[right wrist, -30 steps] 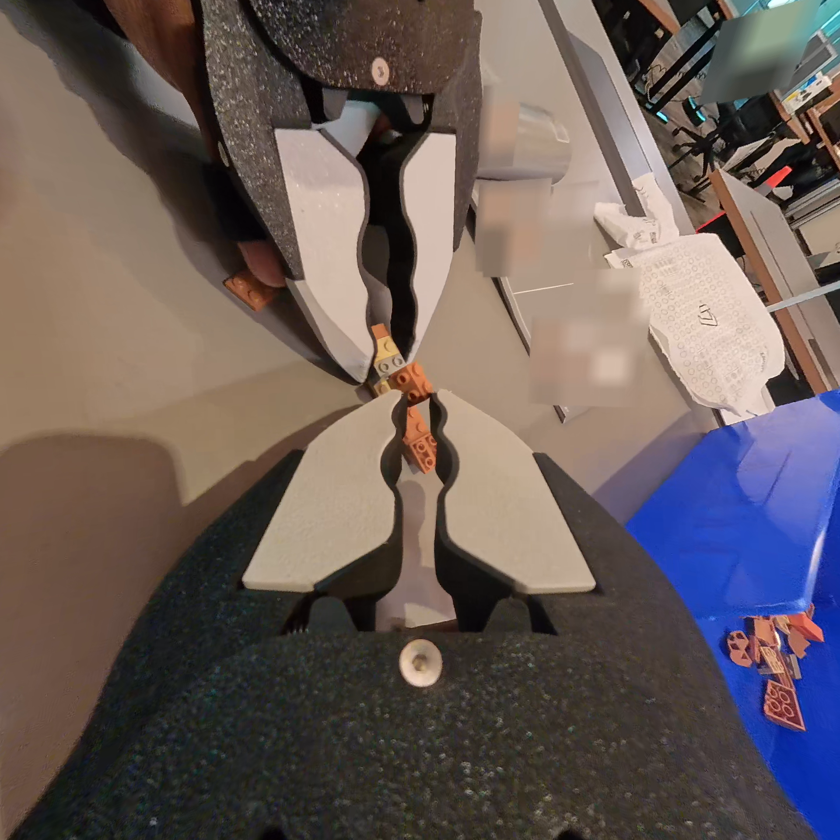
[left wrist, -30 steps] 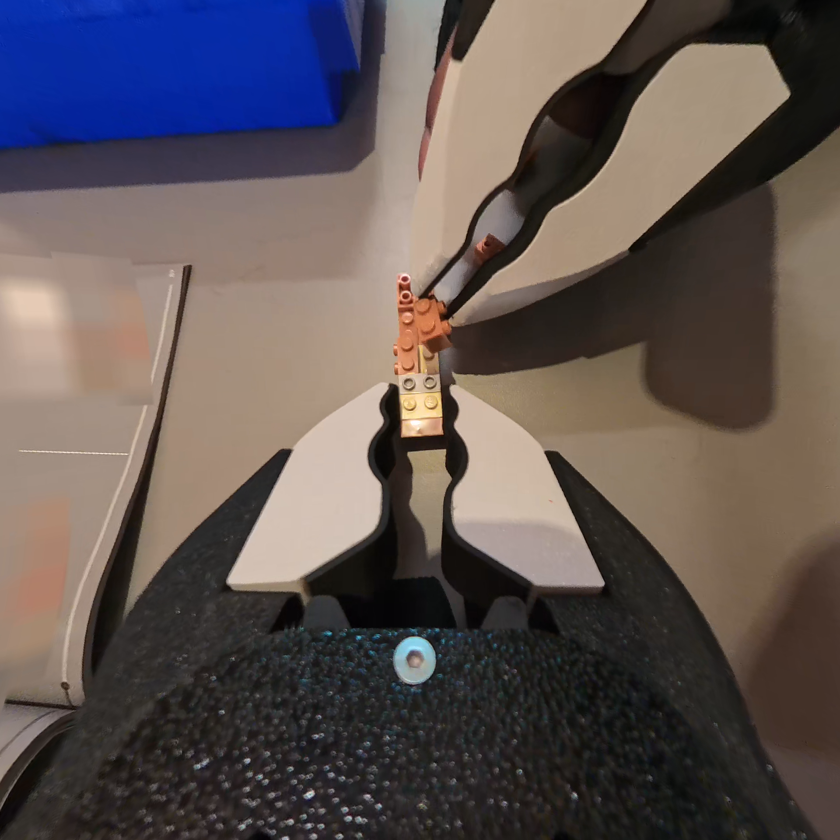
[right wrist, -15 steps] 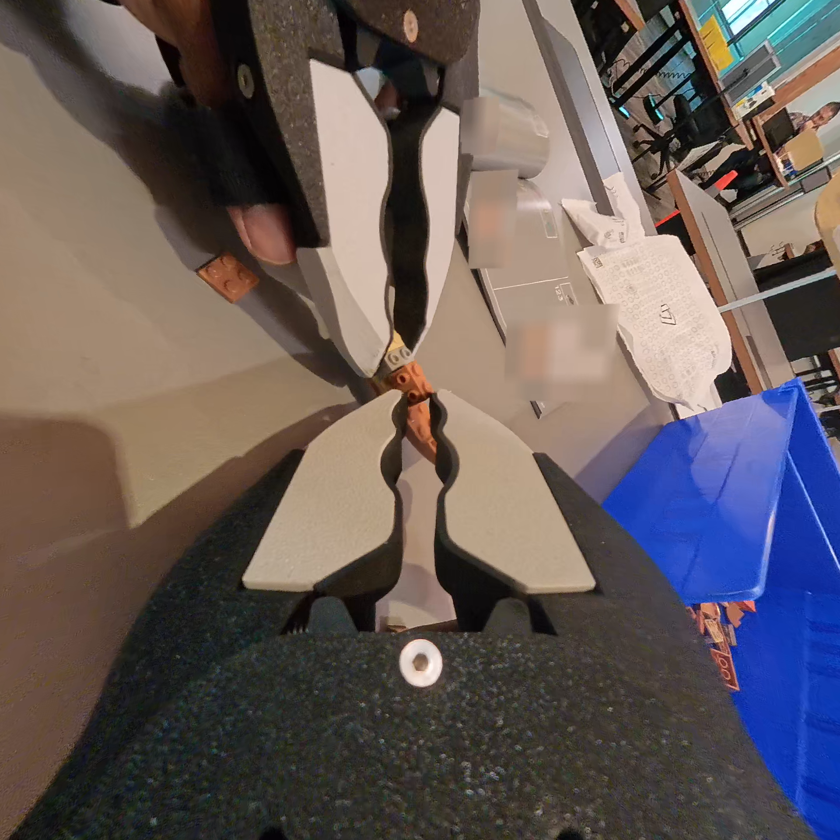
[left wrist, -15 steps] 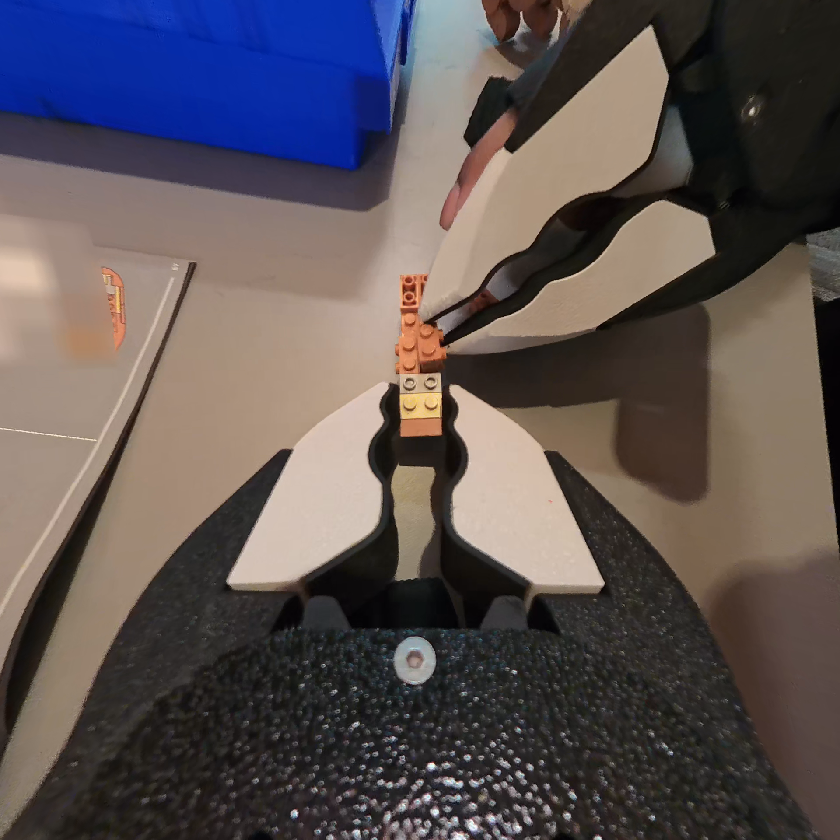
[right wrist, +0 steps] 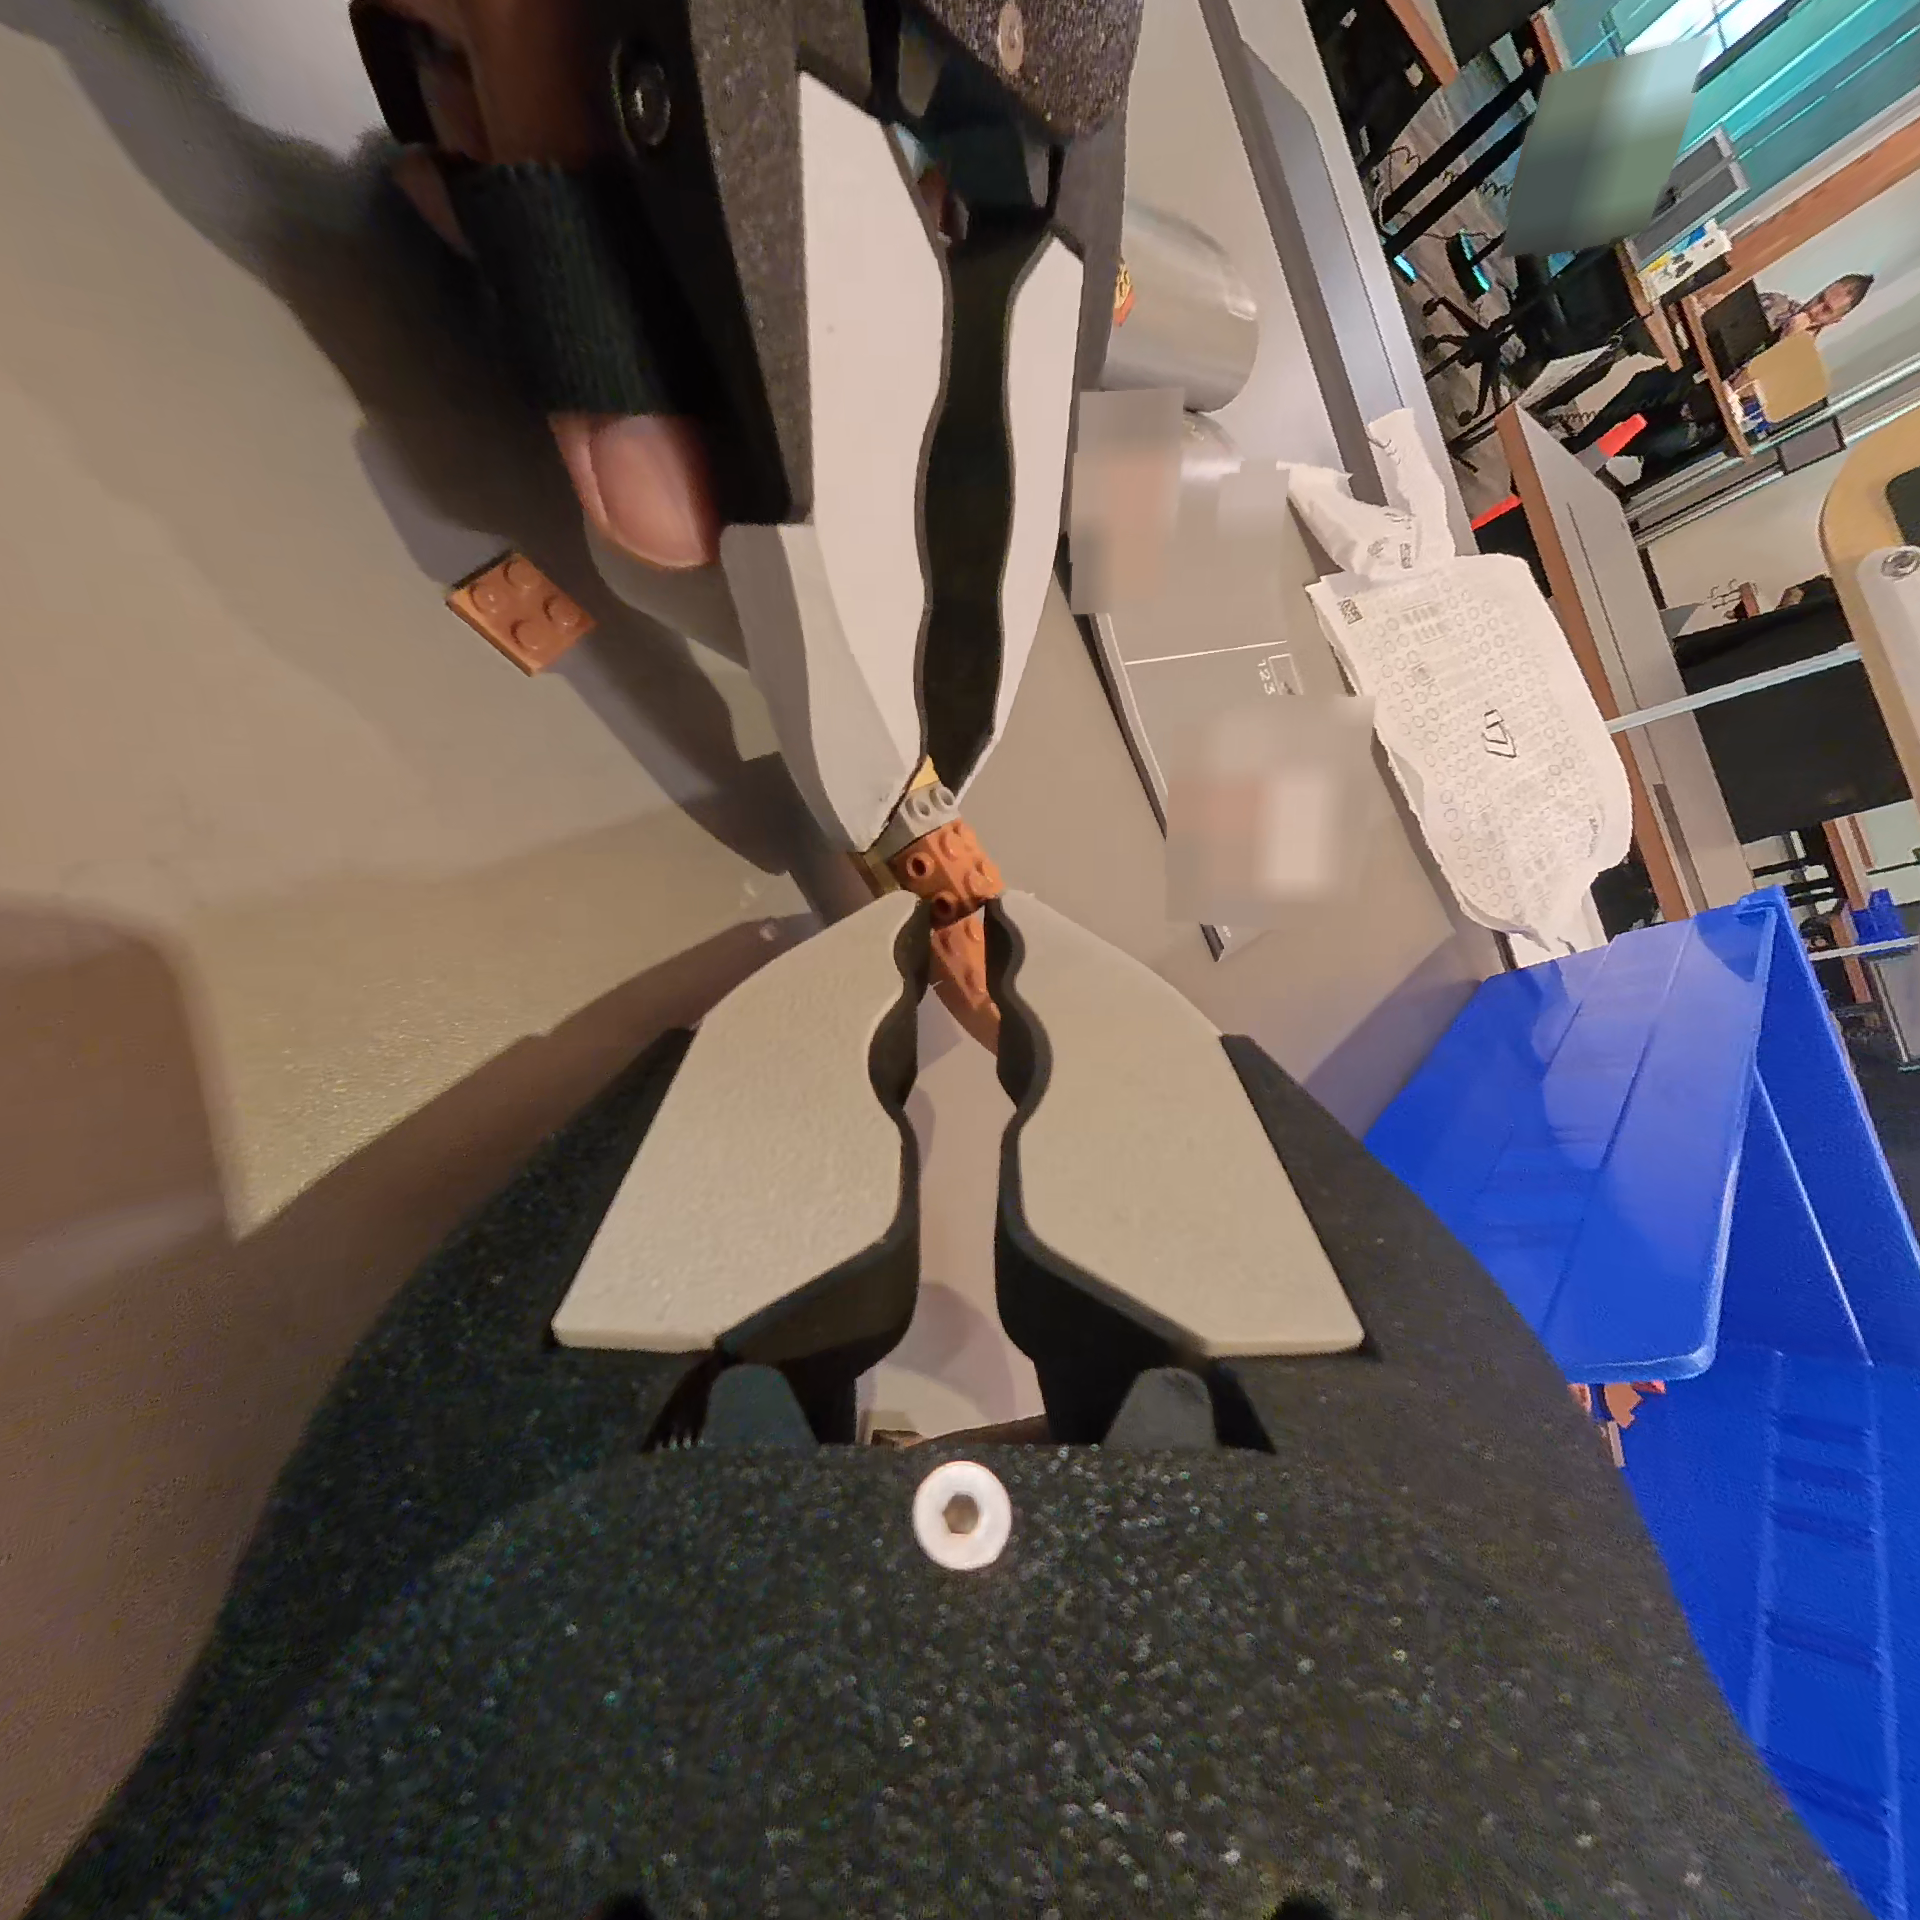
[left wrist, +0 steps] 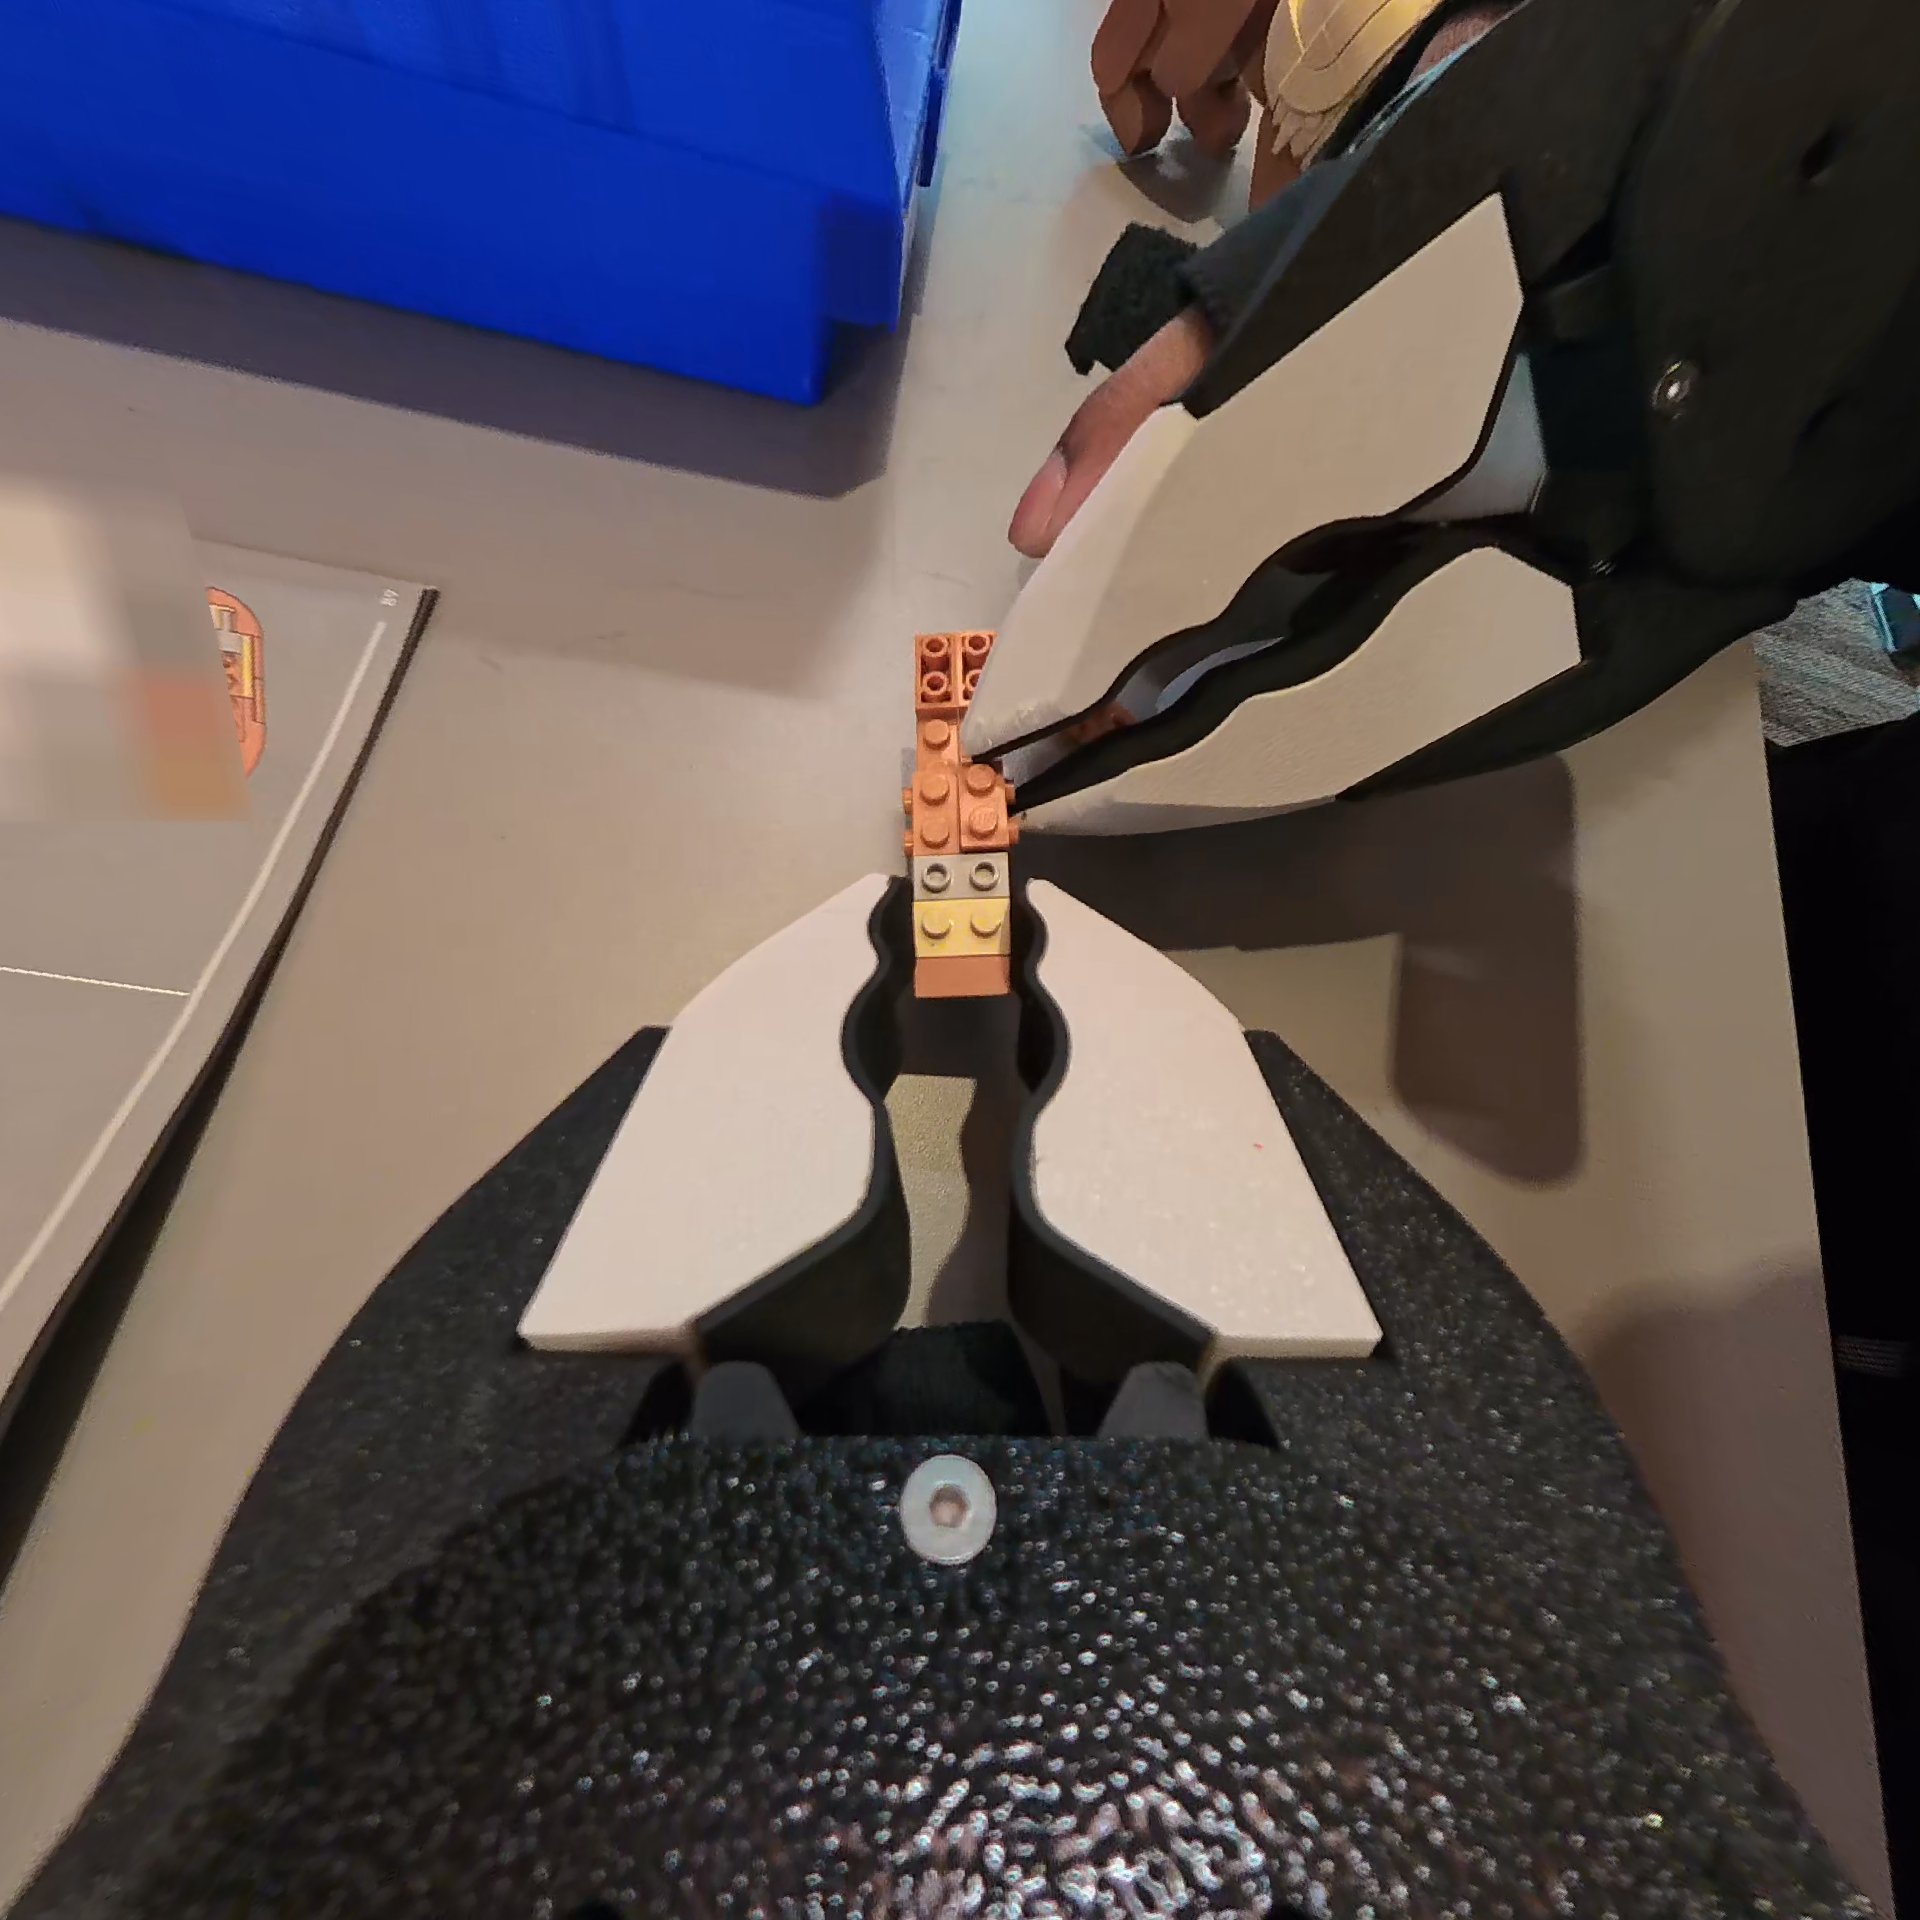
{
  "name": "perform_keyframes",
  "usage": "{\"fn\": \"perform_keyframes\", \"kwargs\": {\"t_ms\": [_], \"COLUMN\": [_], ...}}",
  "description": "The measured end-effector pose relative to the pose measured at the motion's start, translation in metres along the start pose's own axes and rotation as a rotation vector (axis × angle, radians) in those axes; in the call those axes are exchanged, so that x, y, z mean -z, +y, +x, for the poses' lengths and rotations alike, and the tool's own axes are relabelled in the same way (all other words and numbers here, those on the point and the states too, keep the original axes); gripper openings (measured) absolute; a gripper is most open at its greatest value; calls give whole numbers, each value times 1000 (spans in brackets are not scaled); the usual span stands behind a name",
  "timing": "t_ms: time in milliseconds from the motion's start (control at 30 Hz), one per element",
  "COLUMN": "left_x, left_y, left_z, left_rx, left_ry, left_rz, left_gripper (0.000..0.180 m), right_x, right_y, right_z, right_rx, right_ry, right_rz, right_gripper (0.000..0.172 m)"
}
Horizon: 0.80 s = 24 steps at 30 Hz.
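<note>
1. The left tongs [left wrist: 961, 935] are clenched on the near end of a small brick model [left wrist: 961, 831], both pads pressing the yellow and brown bricks.
2. The right tongs [right wrist: 961, 935] are clenched on an orange slope piece [right wrist: 966, 971] stuck on the model's far end. In the left wrist view they come in from 2 o'clock.
3. The model hangs just above the beige counter [left wrist: 623, 831], between the two tongs.
4. A blue bin [left wrist: 468, 177] sits at 11 o'clock in the left wrist view.
5. An open booklet [left wrist: 156, 831] lies at 9 o'clock.
6. In the right wrist view, a loose orange plate [right wrist: 520, 613] lies on the counter at 11 o'clock, and crumpled paper [right wrist: 1486, 748] sits at 2 o'clock.
</note>
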State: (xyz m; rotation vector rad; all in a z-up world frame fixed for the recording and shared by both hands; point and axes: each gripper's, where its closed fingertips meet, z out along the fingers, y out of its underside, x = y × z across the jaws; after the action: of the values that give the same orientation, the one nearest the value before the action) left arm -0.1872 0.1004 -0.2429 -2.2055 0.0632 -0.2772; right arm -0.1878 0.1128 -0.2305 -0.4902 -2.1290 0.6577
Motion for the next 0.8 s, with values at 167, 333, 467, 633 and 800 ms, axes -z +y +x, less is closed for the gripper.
{"fn": "perform_keyframes", "kwargs": {"t_ms": [167,333,467,633,800], "left_x": [0,2,5,9,11], "left_y": [0,-1,-2,-3,-4], "left_z": [0,1,2,6,11], "left_rx": [9,39,72,74,71], "left_ry": [6,34,66,88,106], "left_rz": [2,11,13,0,-7], "left_gripper": [17,17,17,17,17], "right_x": [0,3,8,6,7], "right_y": [-1,-7,-11,-11,-18], "right_z": [-1,-1,1,0,-3], "right_rx": [10,64,184,325,447], "right_ry": [-5,-4,15,57,103], "right_rz": [5,50,99,88,100], "right_gripper": [14,30,33,36,35]}}
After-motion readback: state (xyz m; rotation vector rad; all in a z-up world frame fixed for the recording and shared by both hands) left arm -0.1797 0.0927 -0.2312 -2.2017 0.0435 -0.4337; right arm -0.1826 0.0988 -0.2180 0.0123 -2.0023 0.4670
